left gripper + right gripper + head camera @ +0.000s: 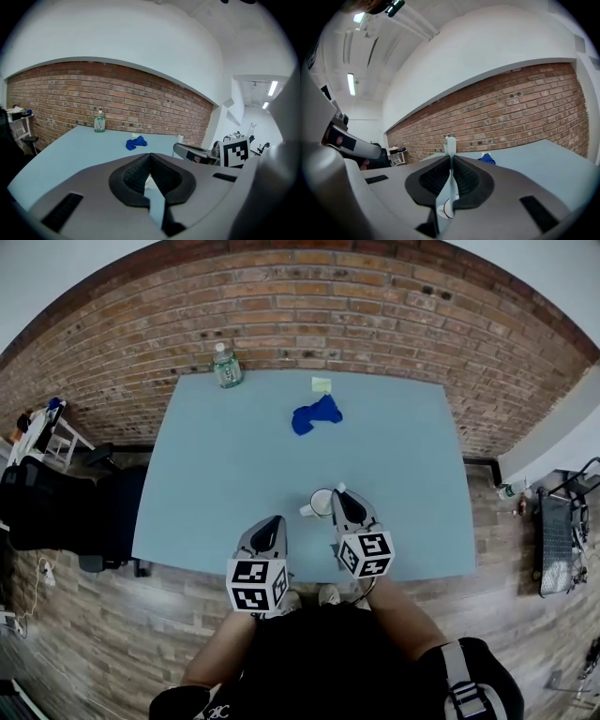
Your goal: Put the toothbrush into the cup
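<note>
Right tongs (451,164) clamped on a pale toothbrush (450,145), bristle head up, just beside the white cup (319,503) at the front of the blue desk (216,474) | left tongs (150,159) pressed together, holding nothing | farther back — blue cloth (316,414), yellow note (322,384), clear bottle (226,367), label too small to read

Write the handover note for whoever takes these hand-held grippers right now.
Left hand-held gripper: jaws together, nothing held, over the near edge of the table.
Right hand-held gripper: shut on the toothbrush, whose bristle end sticks out past the jaws.
The white cup stands upright near the table's front edge, right by the right gripper's tips and visible below its jaws.
Done: toothbrush grasped and brought to the cup.
Left: lower it into the cup, open the jaws, pull away.
</note>
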Motion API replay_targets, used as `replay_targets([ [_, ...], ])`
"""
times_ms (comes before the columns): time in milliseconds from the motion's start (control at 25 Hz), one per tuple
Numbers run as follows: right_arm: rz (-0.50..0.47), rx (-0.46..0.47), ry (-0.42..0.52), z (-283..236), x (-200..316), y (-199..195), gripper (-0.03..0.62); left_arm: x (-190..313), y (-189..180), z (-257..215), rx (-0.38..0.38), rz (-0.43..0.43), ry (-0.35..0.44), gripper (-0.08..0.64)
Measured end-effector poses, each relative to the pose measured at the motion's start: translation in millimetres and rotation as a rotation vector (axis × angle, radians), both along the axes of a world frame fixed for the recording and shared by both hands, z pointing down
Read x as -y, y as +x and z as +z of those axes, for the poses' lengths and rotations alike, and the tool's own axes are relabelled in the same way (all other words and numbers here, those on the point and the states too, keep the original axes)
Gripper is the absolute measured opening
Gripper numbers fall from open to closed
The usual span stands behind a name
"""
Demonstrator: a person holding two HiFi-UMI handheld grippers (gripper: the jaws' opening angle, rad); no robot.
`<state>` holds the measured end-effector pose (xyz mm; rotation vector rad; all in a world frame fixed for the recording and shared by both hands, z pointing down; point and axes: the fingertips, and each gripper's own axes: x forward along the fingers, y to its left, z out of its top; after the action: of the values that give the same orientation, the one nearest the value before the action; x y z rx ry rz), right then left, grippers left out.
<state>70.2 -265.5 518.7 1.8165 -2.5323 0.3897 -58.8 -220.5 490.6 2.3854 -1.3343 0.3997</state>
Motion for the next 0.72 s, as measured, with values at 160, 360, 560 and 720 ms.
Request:
replay_targets([
  [160, -0.012, 0.024, -0.016, 6, 13, 3, 0.037, -4, -4, 2, 0.013, -0.019, -0.004, 0.008],
  [360, -0.03, 0.023, -0.072, 24, 19, 0, 0.037, -4, -8, 0, 0.02, -0.04, 0.0, 0.008],
  [560, -0.037, 0.007, -0.127, 45, 21, -5, 0.037, -5, -9, 0, 0.027, -0.054, 0.001, 0.008],
  [720, -0.012, -0.014, -0.186, 64, 27, -3, 0.037, -4, -12, 2, 0.035, -0.069, -0.002, 0.008],
])
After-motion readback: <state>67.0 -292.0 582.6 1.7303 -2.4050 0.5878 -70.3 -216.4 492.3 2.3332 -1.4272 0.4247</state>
